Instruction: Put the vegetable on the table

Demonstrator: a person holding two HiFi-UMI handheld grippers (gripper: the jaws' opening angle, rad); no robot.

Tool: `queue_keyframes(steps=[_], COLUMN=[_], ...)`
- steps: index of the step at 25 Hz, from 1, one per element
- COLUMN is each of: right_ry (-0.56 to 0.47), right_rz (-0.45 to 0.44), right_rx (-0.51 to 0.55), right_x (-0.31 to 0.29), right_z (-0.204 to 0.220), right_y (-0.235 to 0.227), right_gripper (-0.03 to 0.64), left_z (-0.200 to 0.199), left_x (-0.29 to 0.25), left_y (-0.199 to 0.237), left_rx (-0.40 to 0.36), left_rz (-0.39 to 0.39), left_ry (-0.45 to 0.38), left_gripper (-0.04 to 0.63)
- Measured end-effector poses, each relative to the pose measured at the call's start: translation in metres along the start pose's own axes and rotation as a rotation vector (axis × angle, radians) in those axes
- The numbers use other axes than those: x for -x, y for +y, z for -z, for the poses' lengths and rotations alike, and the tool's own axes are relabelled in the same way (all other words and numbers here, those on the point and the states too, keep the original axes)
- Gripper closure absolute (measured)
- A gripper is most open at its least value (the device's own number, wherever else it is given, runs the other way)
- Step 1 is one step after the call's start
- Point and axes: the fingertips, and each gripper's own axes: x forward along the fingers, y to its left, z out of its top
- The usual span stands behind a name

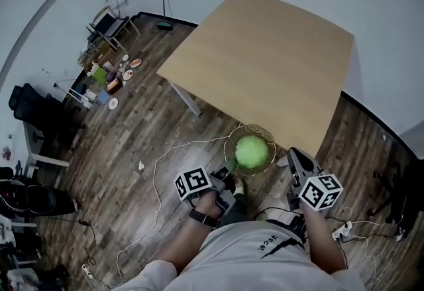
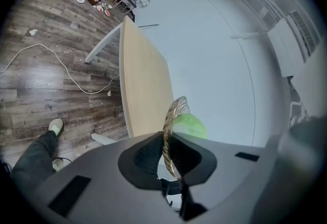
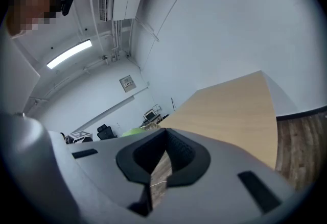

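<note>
Gold wire basket [image 1: 227, 147], clamped at its rim by left gripper [image 2: 166, 152] (right gripper [image 3: 157, 166] apparently closed, empty), should be kept level until round green vegetable [image 1: 252, 152] reaches light wooden table [image 1: 265, 64] at twelve o'clock.

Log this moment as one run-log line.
left gripper: jaws shut on gold wire basket rim | round green vegetable: in basket | right gripper: jaws together, empty | basket not yet on light wooden table

White cable [image 1: 155, 177] across wood floor [image 1: 132, 137], black chair [image 1: 26, 104] (far left), scattered plates [image 1: 136, 63]
</note>
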Motion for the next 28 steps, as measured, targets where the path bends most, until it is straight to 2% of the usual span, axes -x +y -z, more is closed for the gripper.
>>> queue_keyframes(steps=[9, 16, 28], right_ry=[-0.026, -0.04, -0.03], right_rz=[0.074, 0.122, 0.167], right_rx=[-0.002, -0.006, -0.084], right_x=[-0.08, -0.101, -0.159], right_z=[-0.021, -0.035, -0.046], right_y=[0.009, 0.003, -0.068], right_gripper=[0.603, 0.603, 0.603], left_z=[-0.084, -0.112, -0.154], left_x=[-0.031, -0.059, -0.151], left_y=[0.015, 0.014, 0.022], left_rx=[-0.038, -0.015, -0.017], left_rz=[-0.014, -0.008, -0.048], left_ry=[0.077, 0.124, 0.187], left_gripper=[0.555, 0.554, 0.549])
